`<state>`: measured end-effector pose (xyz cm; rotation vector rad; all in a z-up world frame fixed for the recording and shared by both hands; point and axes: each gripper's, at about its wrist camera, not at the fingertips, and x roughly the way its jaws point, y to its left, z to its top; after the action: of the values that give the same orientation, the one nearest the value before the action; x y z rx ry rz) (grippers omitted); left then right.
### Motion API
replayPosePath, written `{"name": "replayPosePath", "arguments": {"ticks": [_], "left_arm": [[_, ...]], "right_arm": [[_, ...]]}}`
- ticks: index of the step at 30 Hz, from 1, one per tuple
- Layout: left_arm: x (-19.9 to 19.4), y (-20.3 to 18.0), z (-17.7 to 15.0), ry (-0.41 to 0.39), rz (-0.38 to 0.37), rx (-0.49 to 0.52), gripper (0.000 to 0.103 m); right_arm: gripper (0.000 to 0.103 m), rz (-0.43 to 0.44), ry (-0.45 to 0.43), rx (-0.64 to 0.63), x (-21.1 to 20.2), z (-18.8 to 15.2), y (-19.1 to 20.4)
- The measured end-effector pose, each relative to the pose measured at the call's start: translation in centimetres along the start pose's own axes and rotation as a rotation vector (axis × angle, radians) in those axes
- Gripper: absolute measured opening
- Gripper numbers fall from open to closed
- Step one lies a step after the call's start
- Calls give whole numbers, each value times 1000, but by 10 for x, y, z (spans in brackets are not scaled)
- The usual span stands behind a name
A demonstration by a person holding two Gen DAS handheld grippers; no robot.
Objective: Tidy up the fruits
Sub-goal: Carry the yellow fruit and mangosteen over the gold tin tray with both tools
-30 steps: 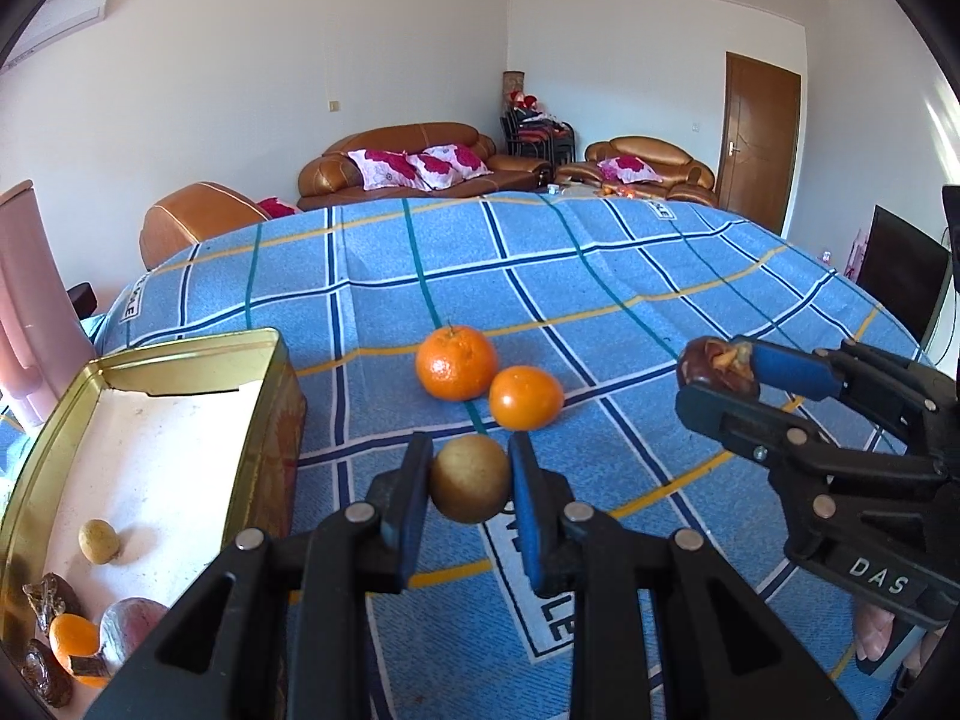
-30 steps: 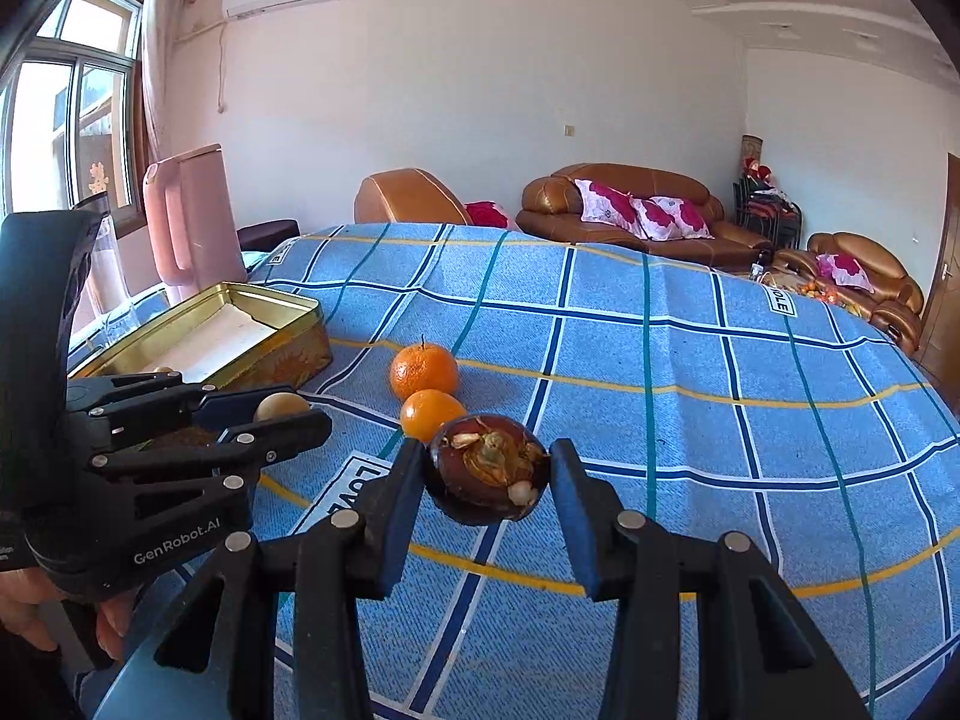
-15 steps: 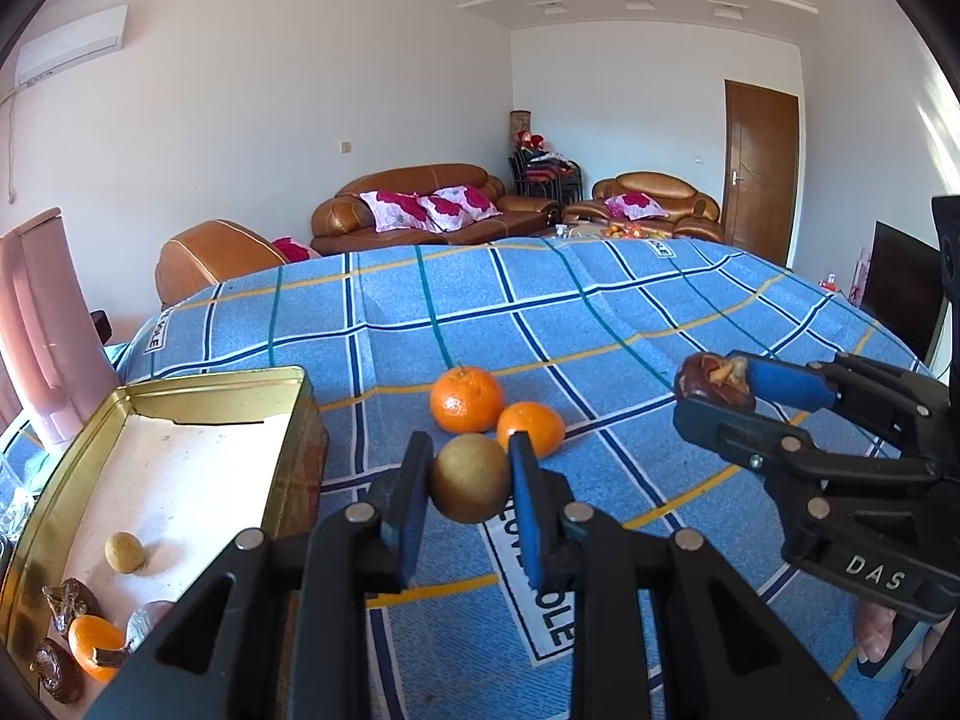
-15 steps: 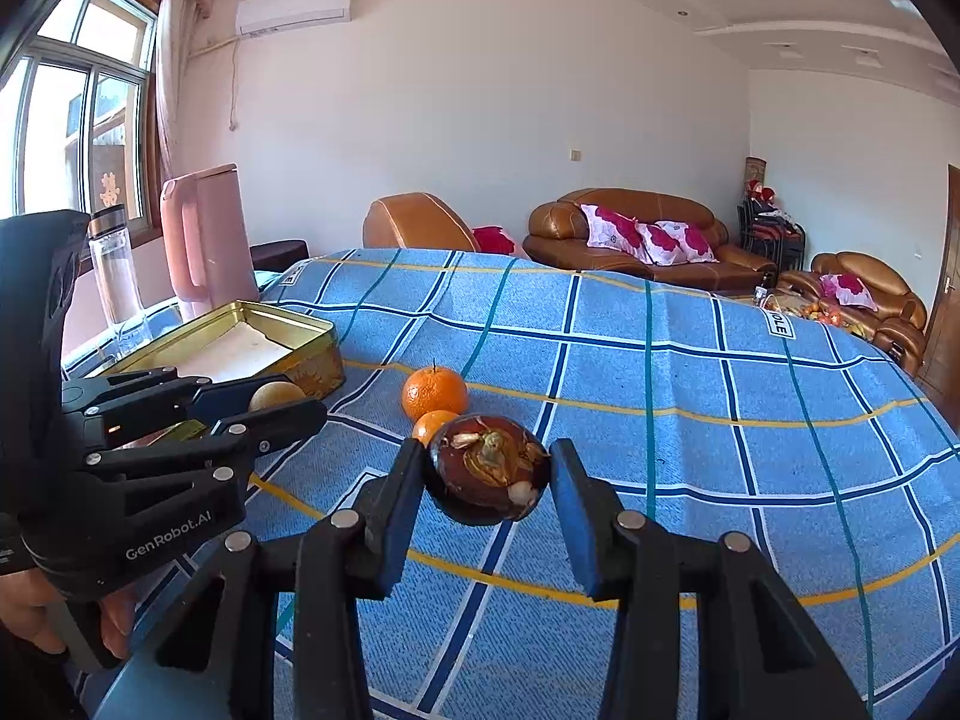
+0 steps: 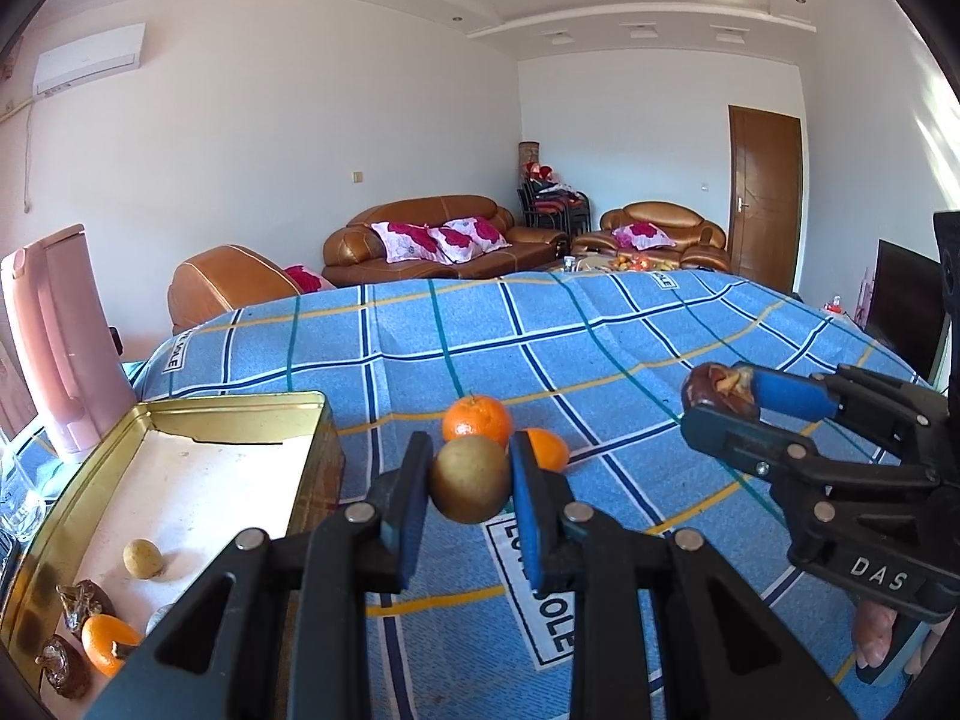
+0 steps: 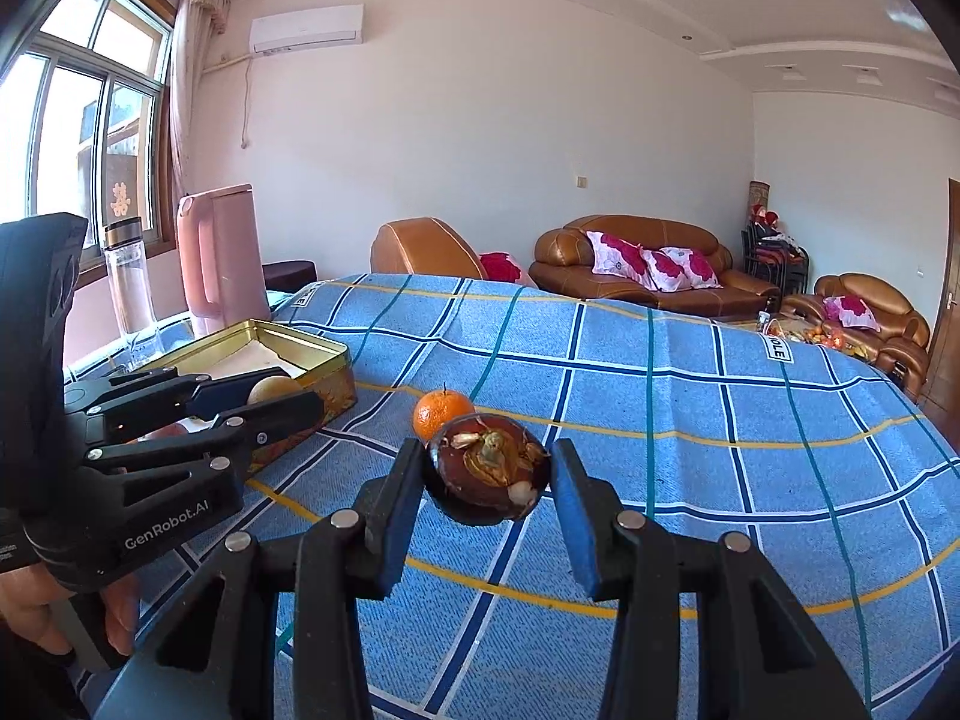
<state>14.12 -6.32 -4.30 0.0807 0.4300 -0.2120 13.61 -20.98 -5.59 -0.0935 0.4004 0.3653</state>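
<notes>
My left gripper (image 5: 471, 480) is shut on a round tan fruit (image 5: 471, 479), held just above the blue checked cloth (image 5: 600, 348). Right behind it lie two oranges (image 5: 478, 418) (image 5: 547, 449). A gold tin (image 5: 228, 405) stands to its left, holding a small tan fruit (image 5: 143, 558), an orange (image 5: 105, 642) and dark fruits (image 5: 78, 600). My right gripper (image 6: 489, 474) is shut on a dark brown mangosteen (image 6: 489, 468), stem end facing the camera. In the left wrist view the right gripper (image 5: 720, 405) hangs at the right. In the right wrist view the left gripper (image 6: 276, 396) sits beside the tin (image 6: 312, 348).
A pink jug (image 6: 225, 252) and a clear bottle (image 6: 129, 276) stand behind the tin at the table's left edge. A hand (image 6: 36, 606) holds the left gripper's grip. Brown sofas (image 6: 636, 264) lie beyond the far edge of the table.
The left gripper has risen a little and tipped upward with the tan fruit still in it. The right gripper has tipped upward slightly, still holding the mangosteen. The oranges have not moved.
</notes>
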Motion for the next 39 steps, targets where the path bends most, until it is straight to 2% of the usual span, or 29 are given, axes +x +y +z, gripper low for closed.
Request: {"name": "replayPosePath", "arguments": {"ticks": [15,39], "left_arm": [[-15,-4,-1,-67,29,17,27],[-24,0,-4,-71,28,4,27]], "right_arm": [[45,-7,-50,-23,-8,0,7],[45,-20,-50,-88,-7,0,22]]}}
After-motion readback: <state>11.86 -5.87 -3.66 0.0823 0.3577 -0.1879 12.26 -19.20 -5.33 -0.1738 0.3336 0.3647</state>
